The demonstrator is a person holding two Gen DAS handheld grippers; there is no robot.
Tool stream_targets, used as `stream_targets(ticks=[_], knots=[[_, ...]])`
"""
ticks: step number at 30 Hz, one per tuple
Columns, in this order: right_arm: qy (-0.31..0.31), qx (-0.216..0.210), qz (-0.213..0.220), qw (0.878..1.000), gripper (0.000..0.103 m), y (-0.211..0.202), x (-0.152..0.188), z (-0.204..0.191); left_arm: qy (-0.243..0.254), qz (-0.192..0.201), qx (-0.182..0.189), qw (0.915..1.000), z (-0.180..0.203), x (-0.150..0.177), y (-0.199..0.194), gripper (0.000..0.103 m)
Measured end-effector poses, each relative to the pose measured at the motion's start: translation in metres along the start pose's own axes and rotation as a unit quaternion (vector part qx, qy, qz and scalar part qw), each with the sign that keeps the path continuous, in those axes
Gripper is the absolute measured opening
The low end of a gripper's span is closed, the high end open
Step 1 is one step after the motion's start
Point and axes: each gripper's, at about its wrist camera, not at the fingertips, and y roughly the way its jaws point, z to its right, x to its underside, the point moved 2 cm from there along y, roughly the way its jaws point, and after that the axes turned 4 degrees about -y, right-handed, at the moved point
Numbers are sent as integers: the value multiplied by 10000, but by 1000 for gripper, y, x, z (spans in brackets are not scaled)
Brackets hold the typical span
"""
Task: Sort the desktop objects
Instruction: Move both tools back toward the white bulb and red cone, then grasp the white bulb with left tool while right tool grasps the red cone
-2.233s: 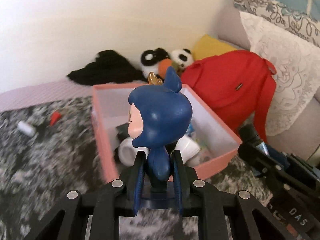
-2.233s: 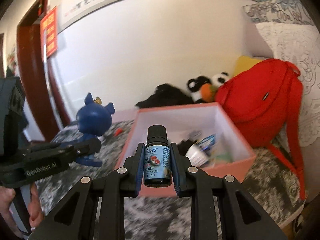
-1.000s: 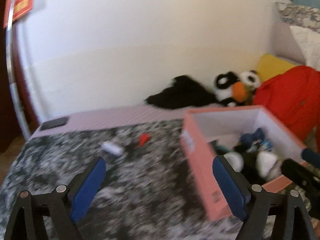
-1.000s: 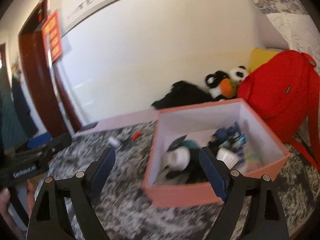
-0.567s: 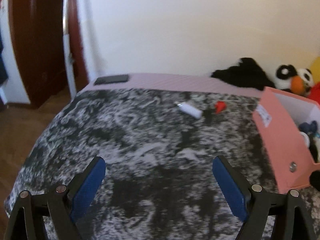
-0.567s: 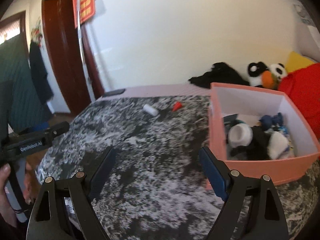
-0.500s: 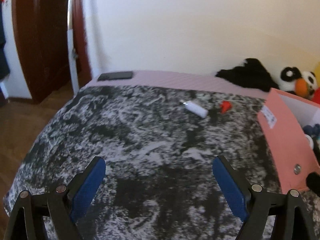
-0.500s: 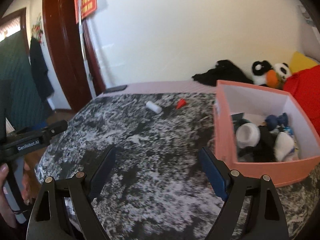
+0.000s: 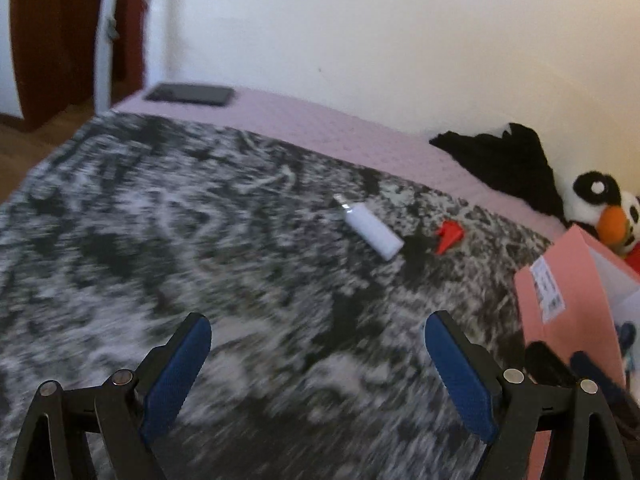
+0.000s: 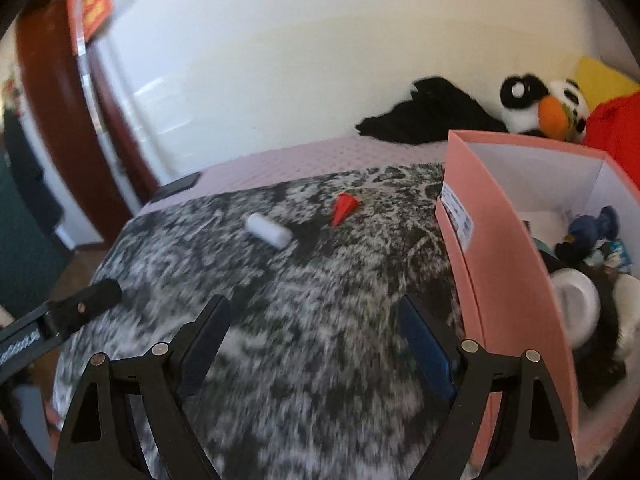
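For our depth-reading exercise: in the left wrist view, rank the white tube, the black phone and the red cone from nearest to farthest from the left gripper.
1. White tube, ahead on the blanket.
2. Red cone, just right of it, slightly farther.
3. Black phone, far left corner.

Black-and-white mottled blanket (image 9: 240, 264): soft, fuzzy cloth, matt. Pink sheet (image 9: 320, 136): dimpled woven fabric. Pink box (image 10: 500, 264): smooth matt cardboard, white inside, printed paper label. White tube (image 9: 372, 230): smooth, slightly glossy plastic, metallic tip. Red cone (image 10: 344, 208): smooth plastic. Left gripper (image 9: 318, 364) and right gripper (image 10: 314, 344): matt black plastic, textured blue pads, bright metal rivets. Panda toy (image 10: 536, 106): plush.
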Motion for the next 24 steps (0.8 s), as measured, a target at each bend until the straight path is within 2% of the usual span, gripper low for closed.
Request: stream_targets(ticks=[6,13,15,17,18,19,20,21,24], knots=[[598,90,-205,9980,88,85,-37,34,-386,-538,42,9978,20,-28,93,91],[984,141,-468,9939,85,193,-65,59,-1004,-1012,-73,9898,26,-47,200,92],[978,236,-448,9939,85,211,-70,60,-807,-688,-290,9939,37,-53,206,92],[730,630,-347,9947,78,227,-77,55,-630,-588,-399,9955,44,-53,215,86],[632,749,-369,9945,76,231,-77,52,-495,-517,-449,9964,47,-51,216,78],[467,833,-386,9947,68,236,-78,48,-290,-450,-400,9978,50,-45,213,55],[355,741,-380,9959,36,236,-79,45,-85,-383,-351,9986,54,-39,210,44],[242,649,-373,9969,32,236,-80,41,77,-332,-295,9990,56,-33,207,40],[226,283,-329,9988,31,216,-75,37,-151,-428,104,9989,41,-21,185,31]])
